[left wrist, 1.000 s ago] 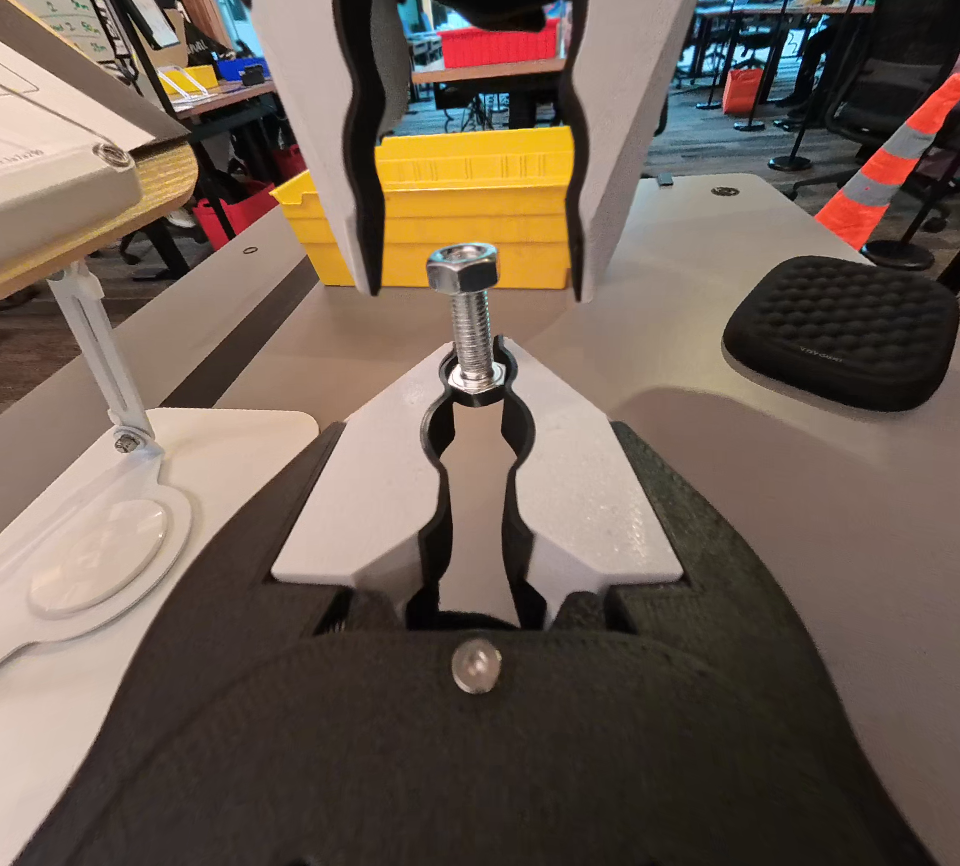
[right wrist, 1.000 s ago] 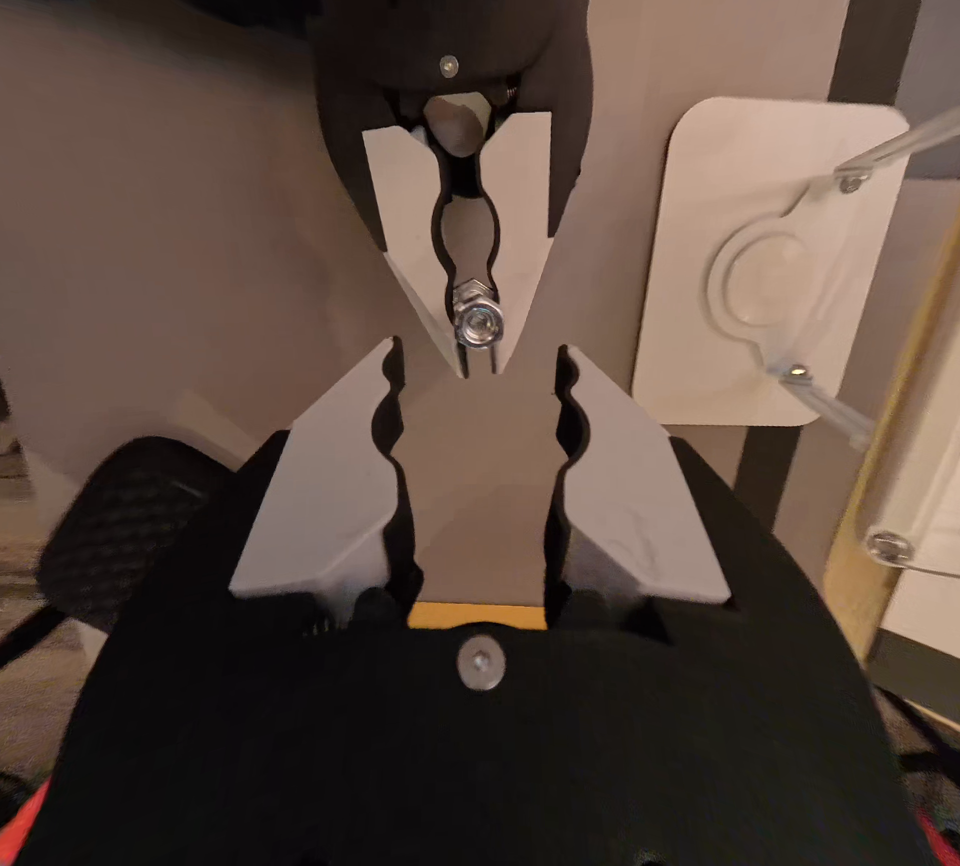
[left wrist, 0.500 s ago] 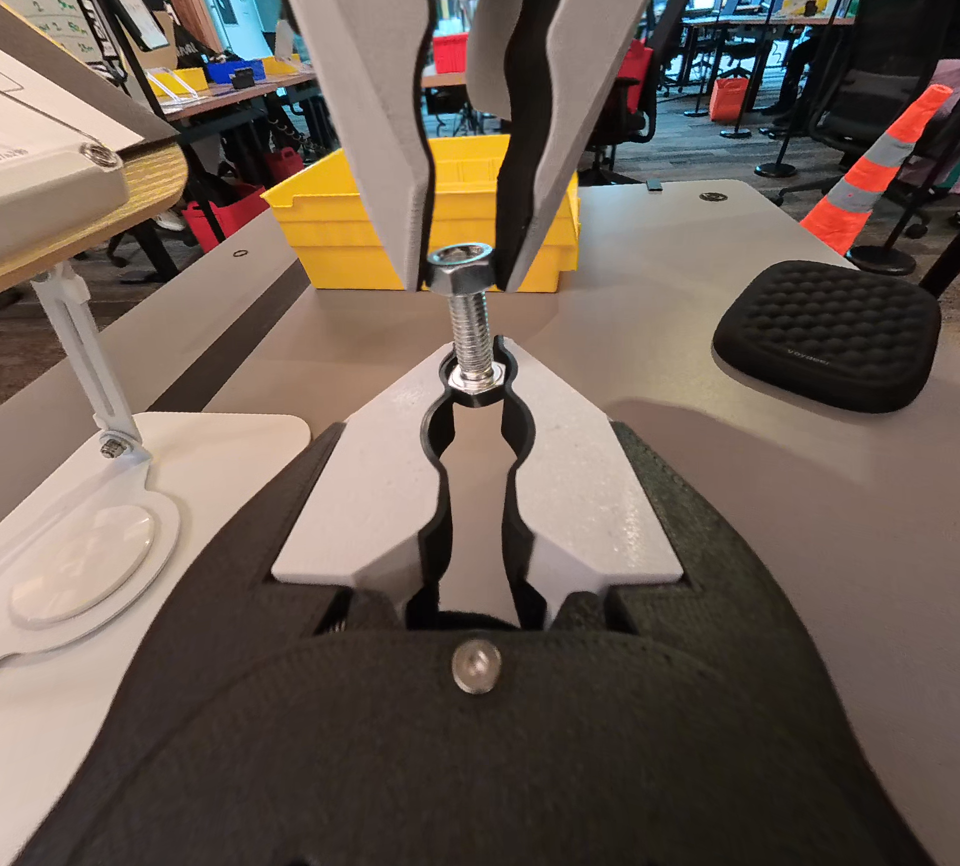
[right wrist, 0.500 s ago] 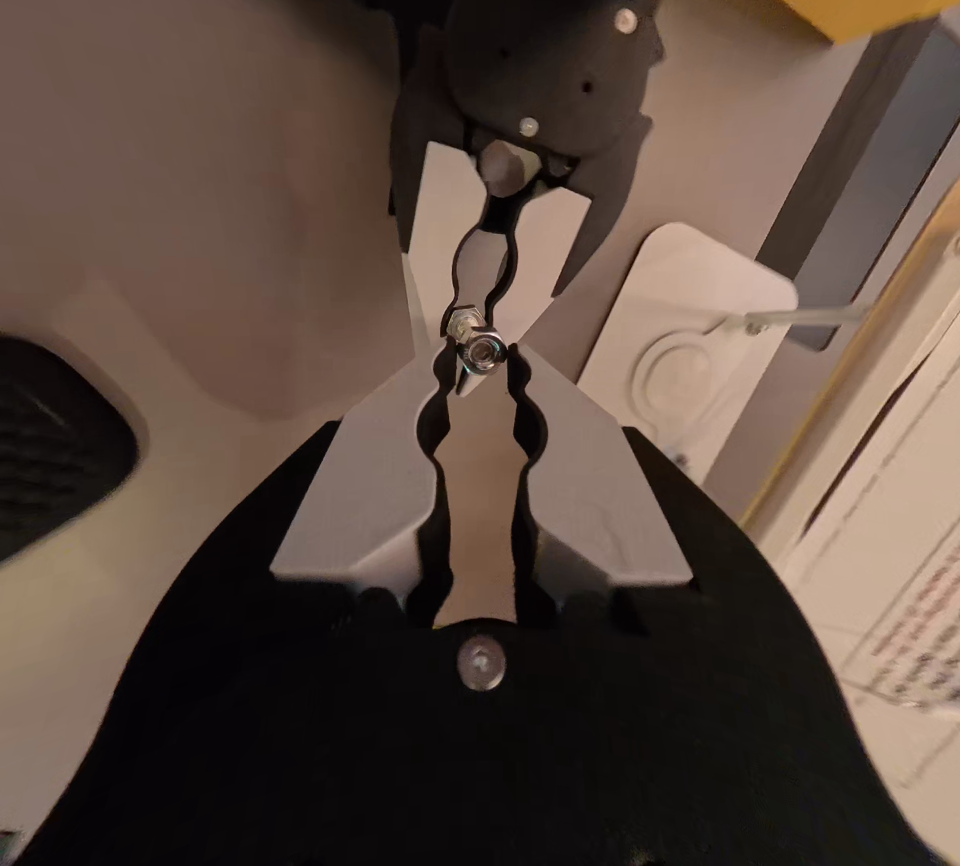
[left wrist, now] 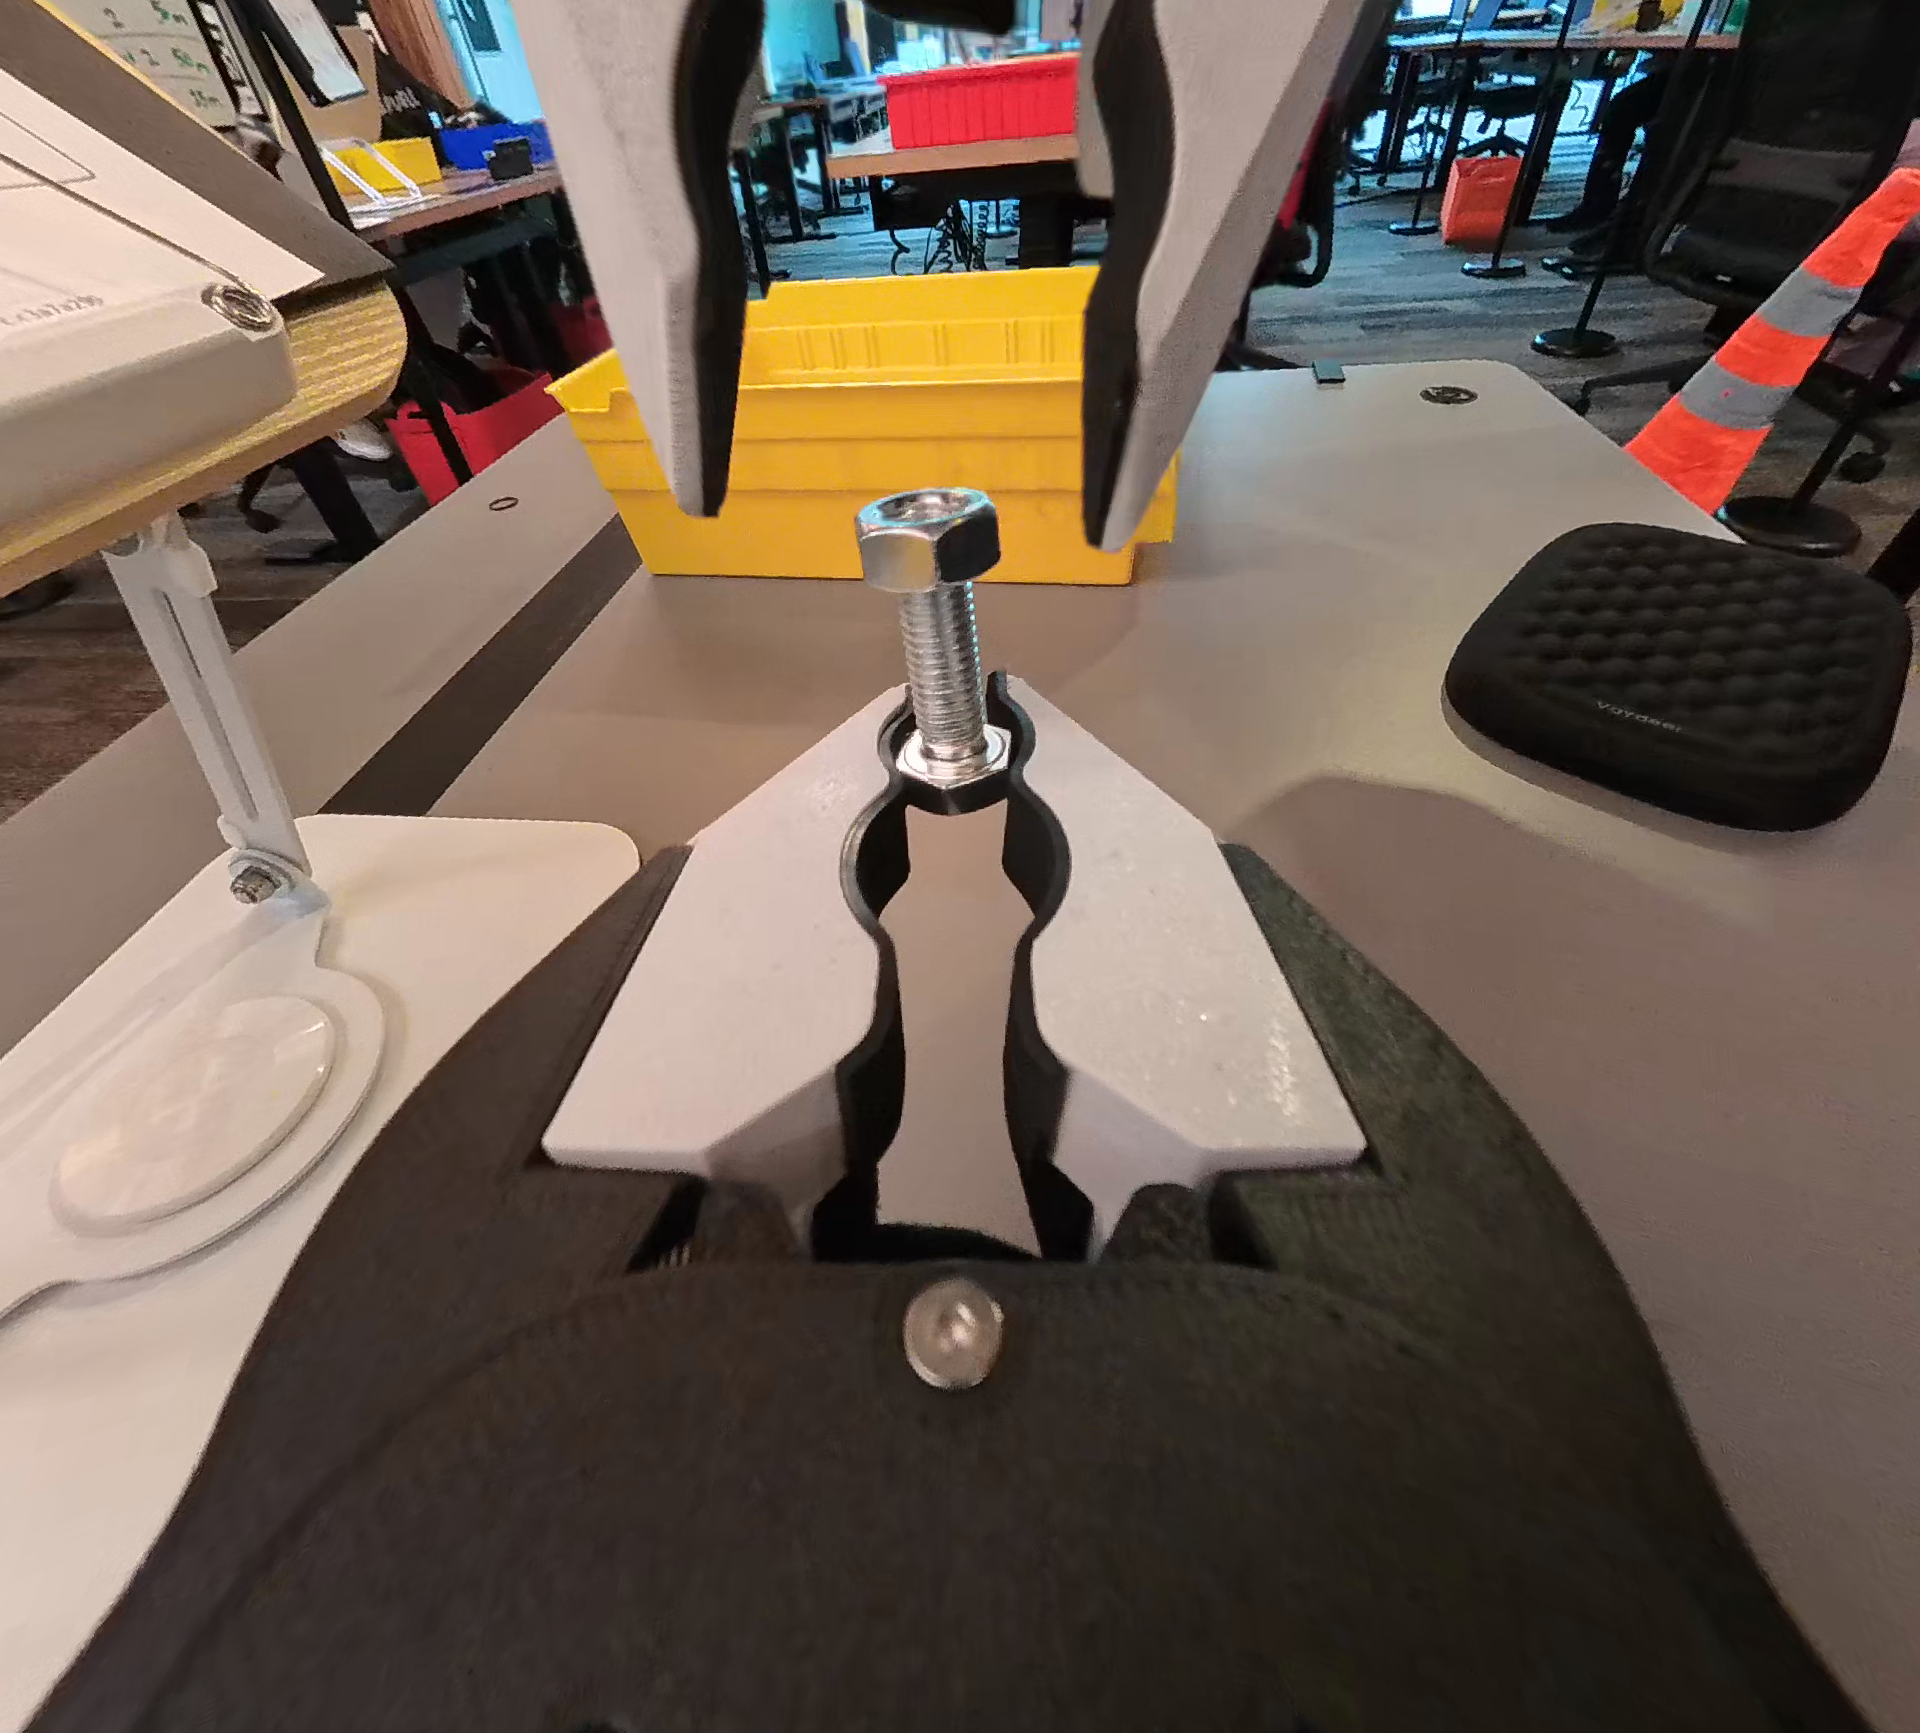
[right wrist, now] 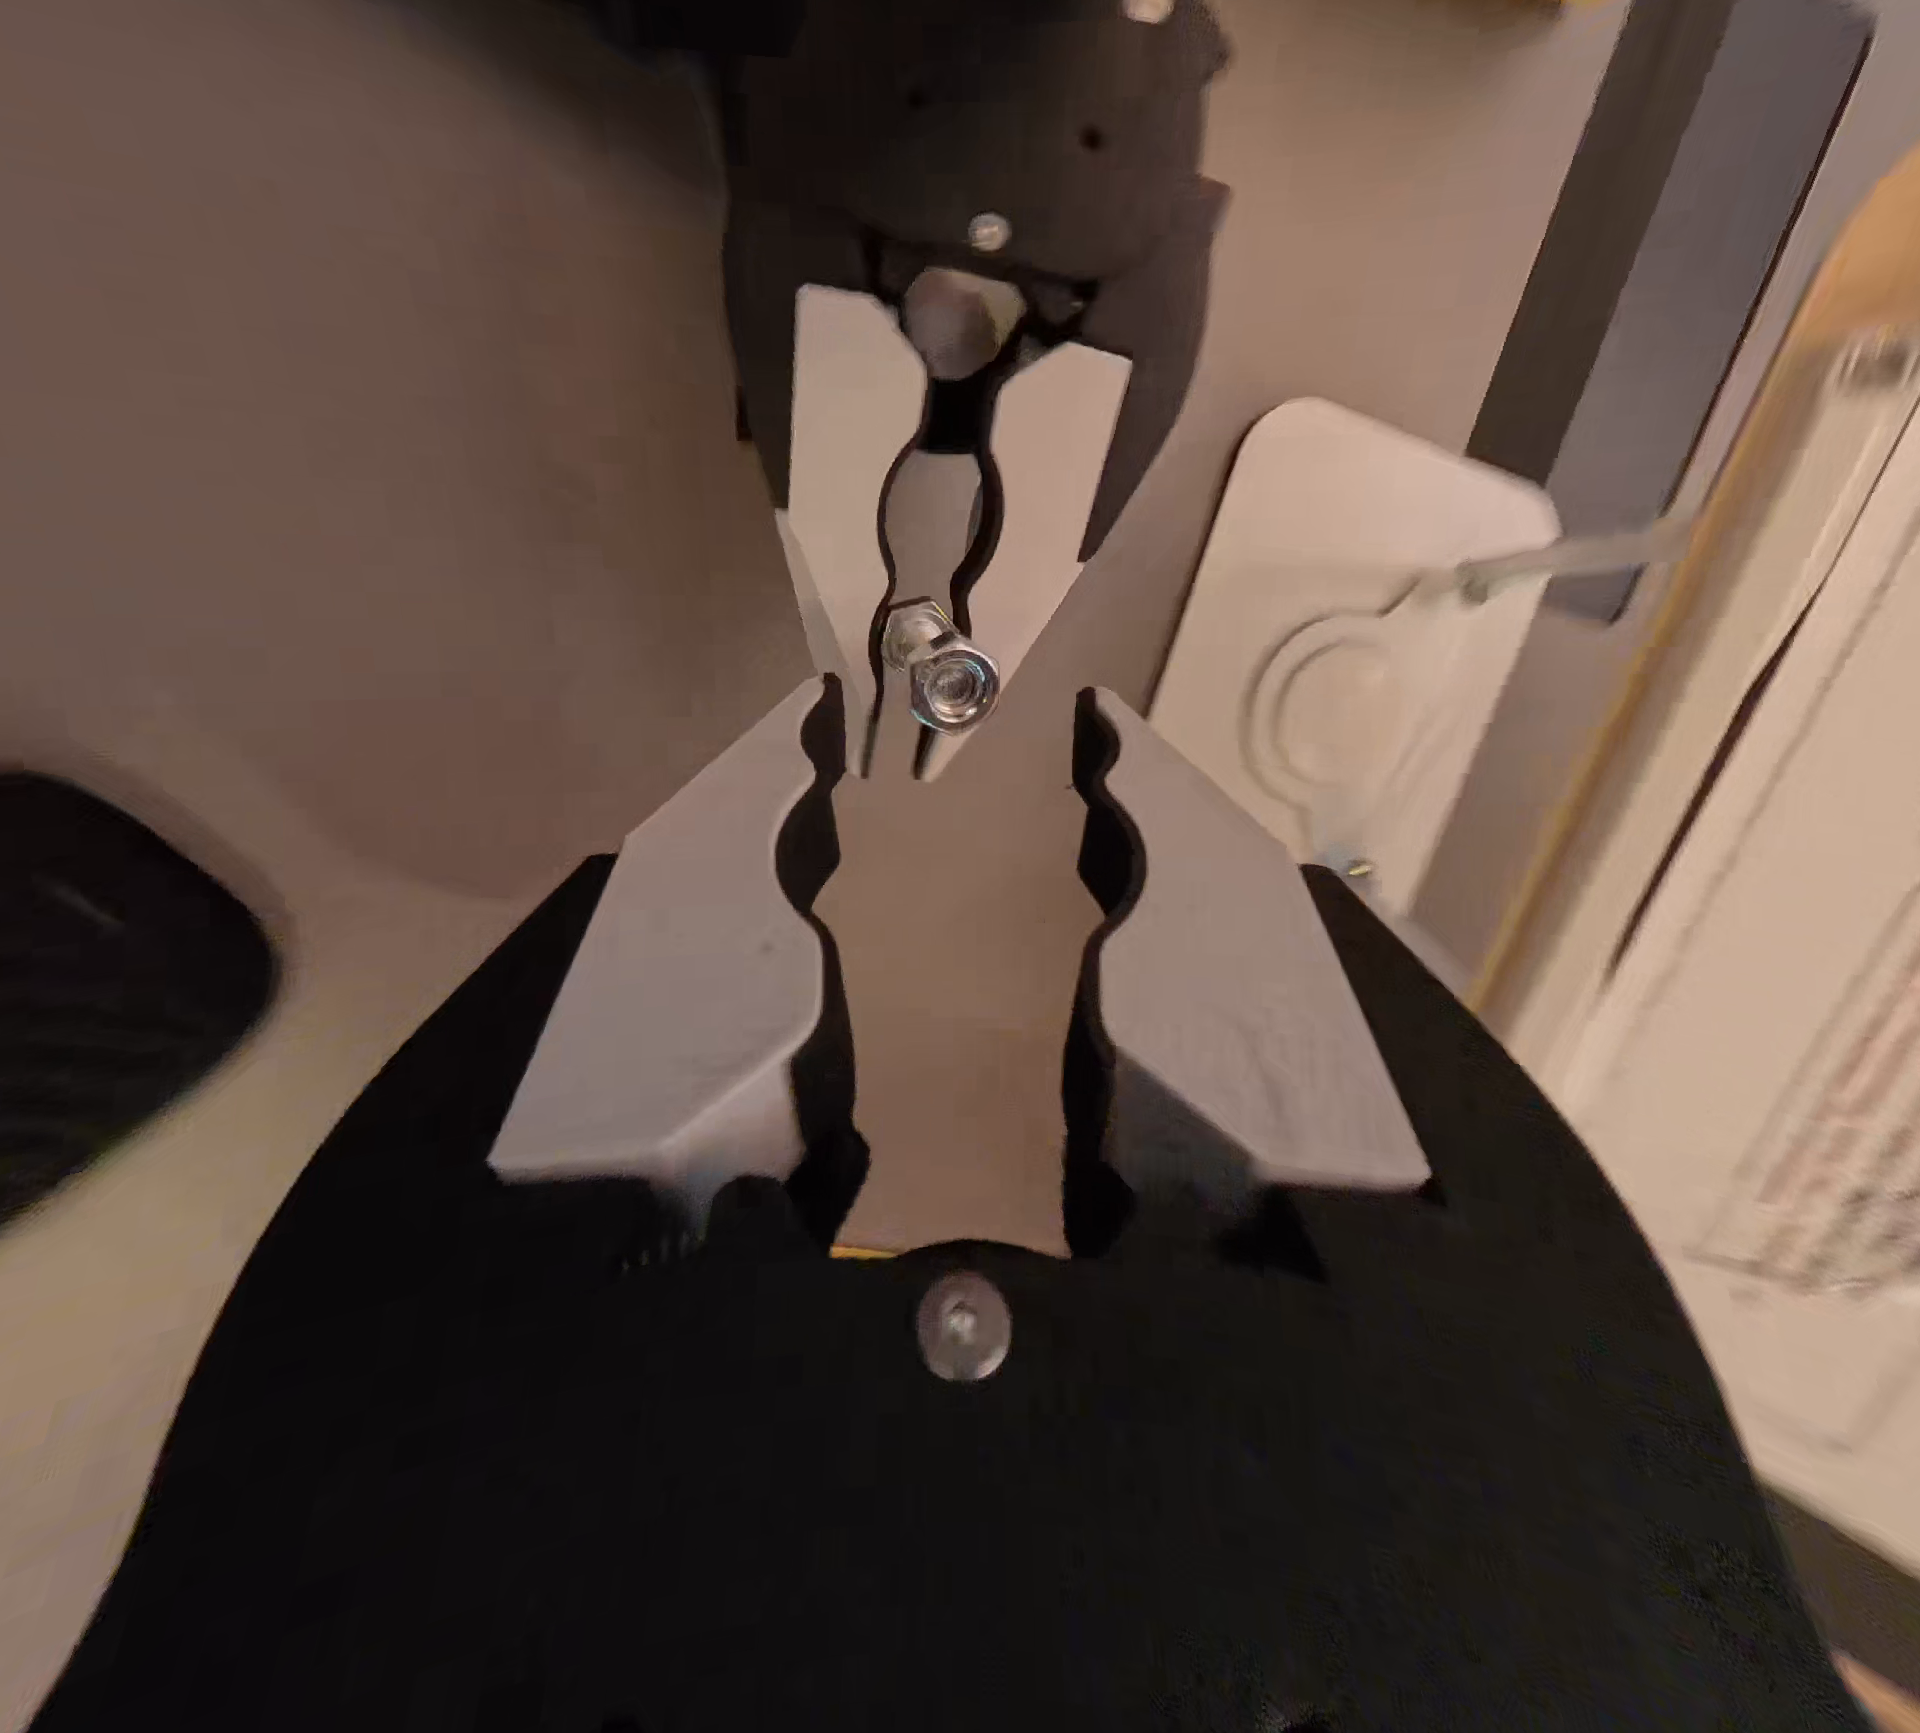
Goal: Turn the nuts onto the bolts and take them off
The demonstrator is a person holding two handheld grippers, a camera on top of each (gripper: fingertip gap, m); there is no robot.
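Observation:
In the left wrist view, my left gripper [left wrist: 951, 753] is shut on the hex head of a silver bolt [left wrist: 940, 665] and holds it upright above the grey table [left wrist: 1558, 1060]. A silver nut [left wrist: 928, 537] sits at the top end of the thread. My right gripper [left wrist: 904, 504] comes down from above, open, with one fingertip on each side of the nut and not touching it. The right wrist view looks down the bolt. There the nut [right wrist: 951, 689] lies between the open tips of my right gripper [right wrist: 954, 717], with my left gripper [right wrist: 894, 743] beneath it.
A yellow bin [left wrist: 904, 395] stands behind the bolt. A black ridged pad [left wrist: 1683, 675] lies to the right. A white stand base [left wrist: 312, 956] with a tilted board [left wrist: 125, 333] is at the left. An orange cone [left wrist: 1787, 353] stands on the floor beyond the table. About 5 centimeters separates my left fingertips from my right.
My right gripper was open, then shut on the nut half a second ago, and has now opened again and turned. My left gripper and the bolt have stayed in place.

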